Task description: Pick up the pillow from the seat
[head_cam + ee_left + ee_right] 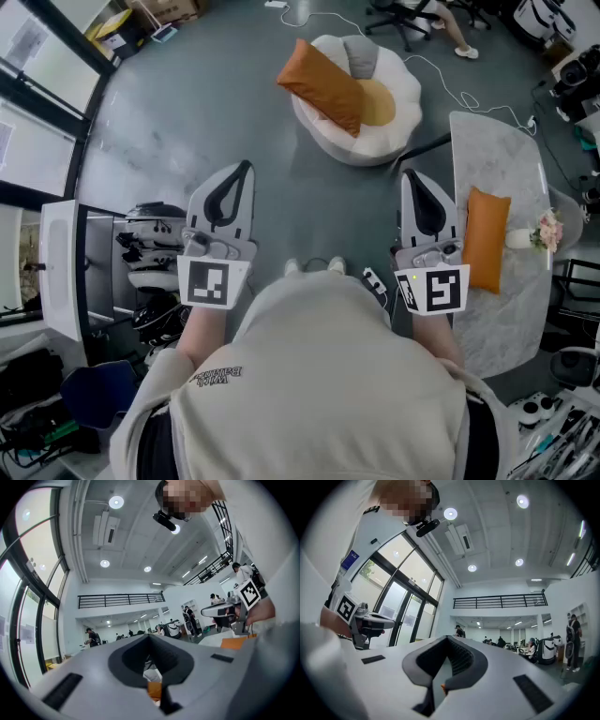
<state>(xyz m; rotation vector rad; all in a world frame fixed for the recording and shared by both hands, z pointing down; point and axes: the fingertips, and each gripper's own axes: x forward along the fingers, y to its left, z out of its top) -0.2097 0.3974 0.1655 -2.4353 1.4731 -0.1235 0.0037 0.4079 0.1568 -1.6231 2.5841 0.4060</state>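
Head view, pillow (322, 86) on seat (375, 145), elsewhere ceiling (136, 536)

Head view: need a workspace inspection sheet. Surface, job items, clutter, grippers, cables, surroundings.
Surface: grey floor; white marble table at right.
Job's things: orange pillow leaning on the round white seat, beside a grey cushion.
Clutter: second orange pillow and flower vase on the table.
Grippers: left gripper and right gripper both shut, empty, held short of the seat.
Cables: white cable on the floor between seat and table; power strip near the feet.
Surroundings: office chair at top; windows at left.
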